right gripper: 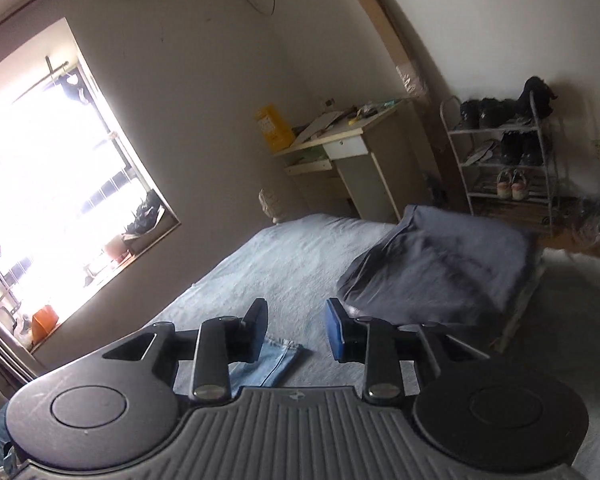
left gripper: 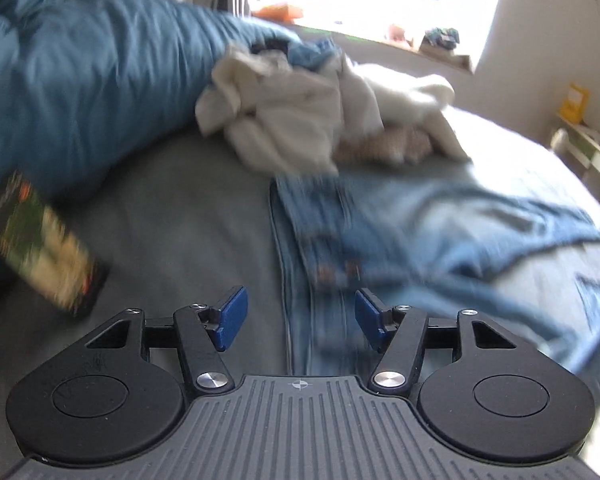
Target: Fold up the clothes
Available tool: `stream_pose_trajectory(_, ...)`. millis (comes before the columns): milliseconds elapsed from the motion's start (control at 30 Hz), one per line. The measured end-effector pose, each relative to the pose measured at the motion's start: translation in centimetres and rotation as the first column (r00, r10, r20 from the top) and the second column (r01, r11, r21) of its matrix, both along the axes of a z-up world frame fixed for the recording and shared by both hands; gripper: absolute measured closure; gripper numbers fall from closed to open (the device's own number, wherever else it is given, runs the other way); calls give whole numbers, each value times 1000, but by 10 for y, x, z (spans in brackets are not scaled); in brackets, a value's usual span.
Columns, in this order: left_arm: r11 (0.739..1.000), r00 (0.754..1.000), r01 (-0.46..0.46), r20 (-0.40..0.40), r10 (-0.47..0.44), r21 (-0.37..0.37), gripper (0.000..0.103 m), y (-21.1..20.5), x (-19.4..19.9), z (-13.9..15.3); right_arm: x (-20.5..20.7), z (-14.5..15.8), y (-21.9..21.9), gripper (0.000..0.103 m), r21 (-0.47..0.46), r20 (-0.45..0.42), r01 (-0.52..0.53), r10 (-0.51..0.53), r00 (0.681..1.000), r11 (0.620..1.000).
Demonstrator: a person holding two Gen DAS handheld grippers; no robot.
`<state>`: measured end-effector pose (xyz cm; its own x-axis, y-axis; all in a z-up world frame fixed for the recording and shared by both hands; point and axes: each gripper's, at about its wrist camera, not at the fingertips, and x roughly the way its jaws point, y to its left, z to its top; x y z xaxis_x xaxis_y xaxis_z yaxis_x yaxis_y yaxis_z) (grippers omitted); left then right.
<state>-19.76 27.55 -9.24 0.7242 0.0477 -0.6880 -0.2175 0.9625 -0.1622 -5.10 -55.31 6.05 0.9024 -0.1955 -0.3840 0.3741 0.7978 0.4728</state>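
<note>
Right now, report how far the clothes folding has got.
Barely started. Done: nothing folded shows, unless the dark grey stack at the bed's far end counts; I cannot tell. In hand: nothing; the left gripper is open over the light blue jeans, which lie spread on the bed, and the right gripper is open above it. Left: the jeans and the crumpled white clothes pile.

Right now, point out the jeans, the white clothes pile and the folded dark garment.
jeans (left gripper: pixel 380 232): left wrist view, upper denim.
white clothes pile (left gripper: pixel 300 116): left wrist view, middle.
folded dark garment (right gripper: pixel 440 264): right wrist view, top face.
</note>
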Motion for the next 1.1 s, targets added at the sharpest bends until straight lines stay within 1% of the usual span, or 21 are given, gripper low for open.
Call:
stream_pose_trajectory(67,999,1000,7,-28,-8,-52,43,-2,-19,-7,-29,12,-9,63,-24,13,25,-24,1000,999)
stream_pose_trajectory(167,989,998,11,-62,-20,-147,43,-4,-43,-23,-65,24,-19,59,-26,29,29,-28,999,999)
stream_pose_trajectory(233,977,997,10,-69,-25,-214,43,-3,-51,-37,-83,24,-19,58,-29,27,10,-9,1000,1000)
stream_pose_trajectory(333,953,995,22,-91,-51,-301,43,-5,-54,-54,-102,13,-12,58,-19,13,-41,42,999,999)
stream_pose_trajectory(433,943,992,48,-91,-82,-328,43,-11,-54,-62,-126,2,-2,58,29,25,-67,66,997,997)
stream_pose_trajectory(533,936,991,86,-70,-117,-342,43,-17,-51,-64,-156,5,1,58,46,33,-36,35,999,998)
stream_pose_trajectory(700,920,984,150,-34,-174,-363,43,-26,-46,-69,-223,51,-12,57,-24,92,73,-70,993,997)
stream_pose_trajectory(767,916,981,169,-32,-193,-365,43,-30,-45,-70,-242,70,-19,54,-64,122,108,-99,988,992)
stream_pose_trajectory(833,915,977,182,-40,-210,-361,43,-33,-45,-71,-247,81,-25,44,-93,144,129,-115,983,987)
stream_pose_trajectory(867,914,975,184,-53,-217,-361,43,-35,-45,-73,-250,86,-28,41,-107,155,140,-122,980,984)
stream_pose_trajectory(900,914,972,186,-68,-224,-360,43,-37,-45,-73,-250,88,-31,35,-110,160,136,-117,980,985)
stream_pose_trajectory(933,914,971,182,-80,-225,-362,43,-38,-47,-74,-242,79,-32,32,-86,149,102,-89,985,991)
stream_pose_trajectory(1000,915,969,174,-104,-226,-364,43,-40,-49,-76,-217,47,-32,30,-8,108,16,-15,994,1000)
stream_pose_trajectory(1033,914,969,164,-114,-220,-370,43,-41,-51,-78,-203,27,-30,30,36,81,-31,28,996,999)
stream_pose_trajectory(1100,917,973,132,-125,-192,-376,43,-41,-55,-82,-169,-26,-15,30,139,7,-132,132,991,981)
